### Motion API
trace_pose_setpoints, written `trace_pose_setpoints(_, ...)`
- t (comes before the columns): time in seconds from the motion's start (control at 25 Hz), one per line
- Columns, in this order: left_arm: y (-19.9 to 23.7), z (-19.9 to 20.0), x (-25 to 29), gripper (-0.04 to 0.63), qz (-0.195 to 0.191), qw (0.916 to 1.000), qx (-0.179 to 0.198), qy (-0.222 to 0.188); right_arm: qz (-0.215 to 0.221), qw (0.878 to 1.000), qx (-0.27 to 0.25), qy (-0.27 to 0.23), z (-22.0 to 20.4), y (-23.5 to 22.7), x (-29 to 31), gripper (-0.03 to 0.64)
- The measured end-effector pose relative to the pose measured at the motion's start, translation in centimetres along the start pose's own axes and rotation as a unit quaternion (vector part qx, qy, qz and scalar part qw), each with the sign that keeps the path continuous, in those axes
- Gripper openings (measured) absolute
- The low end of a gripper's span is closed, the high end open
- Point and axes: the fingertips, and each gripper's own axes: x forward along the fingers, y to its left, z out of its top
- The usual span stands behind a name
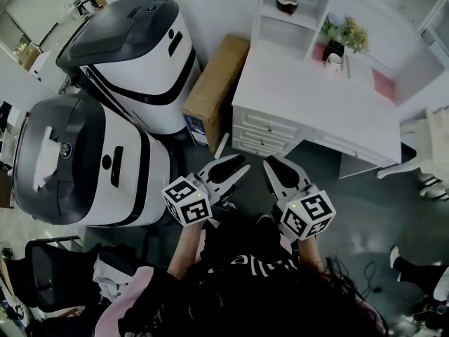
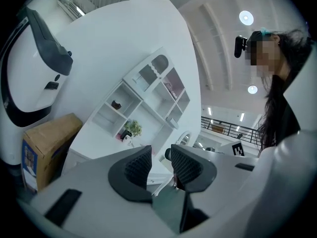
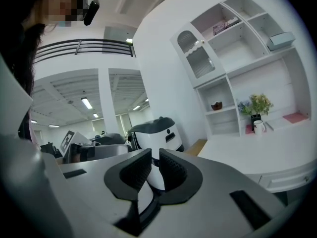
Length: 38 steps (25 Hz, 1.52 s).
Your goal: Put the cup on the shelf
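White surface [image 1: 316, 111] lies ahead. On the left gripper [image 1: 237, 168] the jaws stand a narrow gap apart, empty; on the right gripper [image 1: 275, 166] they are all but together, empty too. Small and hard to make out, the cup [image 1: 334, 62] stands at the surface's back beside a plant [image 1: 344, 32]. A cardboard box [image 1: 214, 90] stands just beside its left end.

A white table [image 1: 316, 111] is standing against a white wall [image 1: 217, 5], a white shelf unit [image 1: 309, 21] rising along its back edge. A cardboard box [image 1: 216, 90] is sitting at its left edge, beside two white-and-grey machines [image 1: 140, 55] on the dark floor [image 1: 351, 202]. Round ceiling lights [image 2: 246, 17] are glowing overhead.
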Motion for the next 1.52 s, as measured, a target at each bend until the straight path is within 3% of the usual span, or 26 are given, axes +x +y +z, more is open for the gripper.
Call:
trace_pose_setpoints(0.4,-4.7,-1.1,2.6,0.091,0.000,0.9998,0.005,-0.020,-0.015,1.000,-0.006,-0.004,0.4,-1.7,-7.1,0.071)
trace_pose_setpoints(0.96,-13.9,-8.9,2.3,0.089,0.017,0.9997,-0.012,-0.011,-0.014,1.000,0.003,-0.005,-3.0,-1.9,-18.7,0.065)
trace_pose_setpoints(1.32,-17.2,-11.4,1.3,0.089,0.022,0.9997,-0.009,-0.007,-0.011,1.000,0.005,-0.009,-4.4,-1.0,-22.2,0.064)
trace_pose_setpoints(1.52,-18.1,-12.1,1.1,0.089,0.022,0.9996,0.017,-0.001,-0.010,1.000,0.003,-0.011,-4.5,-0.8,-23.2,0.064)
